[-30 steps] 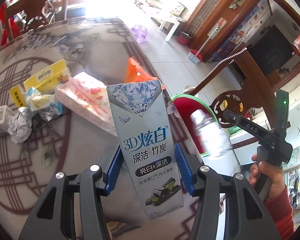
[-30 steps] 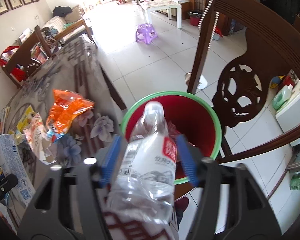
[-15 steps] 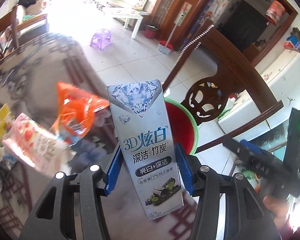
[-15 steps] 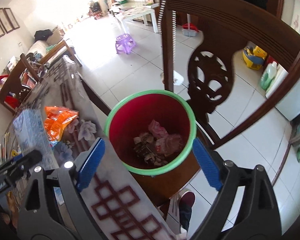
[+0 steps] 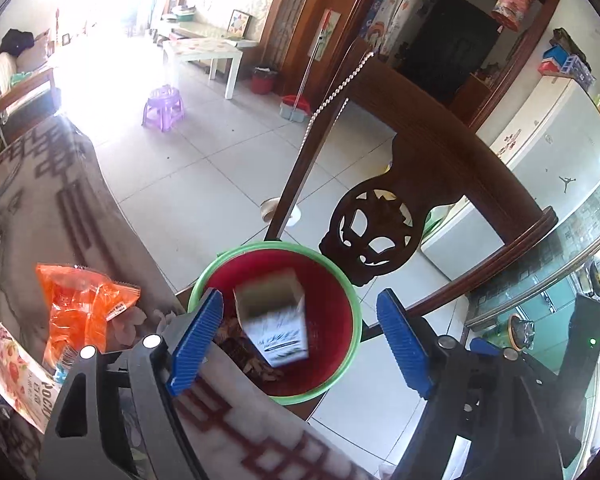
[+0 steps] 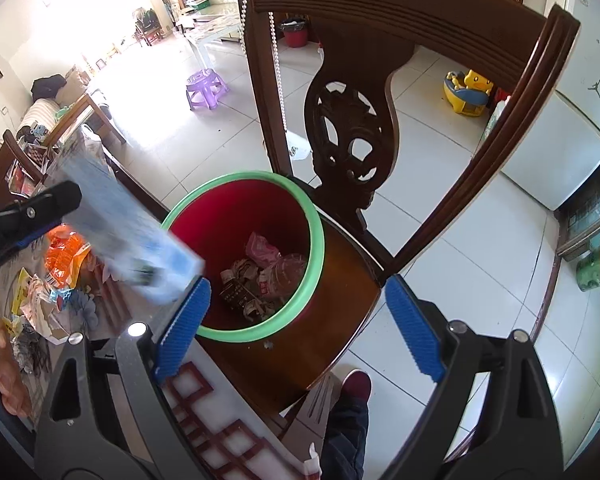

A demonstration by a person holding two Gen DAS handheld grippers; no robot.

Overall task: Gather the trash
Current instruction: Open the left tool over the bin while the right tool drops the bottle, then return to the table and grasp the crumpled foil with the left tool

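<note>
Silver-blue toothpaste box [image 5: 274, 322] is loose between the left gripper [image 5: 300, 340] jaws, which have just been opening wide, and drops toward the red bin [image 5: 342, 344] below them. Right gripper [image 6: 300, 320] also gapes wide, empty, above the bin. Best hold both clear until it lands. Orange bag [image 5: 82, 308] waits left of the jaws.

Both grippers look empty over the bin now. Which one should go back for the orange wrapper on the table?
Left, probably. Its gripper has just been opening, the box falling free into the bin, and the orange wrapper lies just off its left finger. The right gripper, also open, sits farther from it.
</note>
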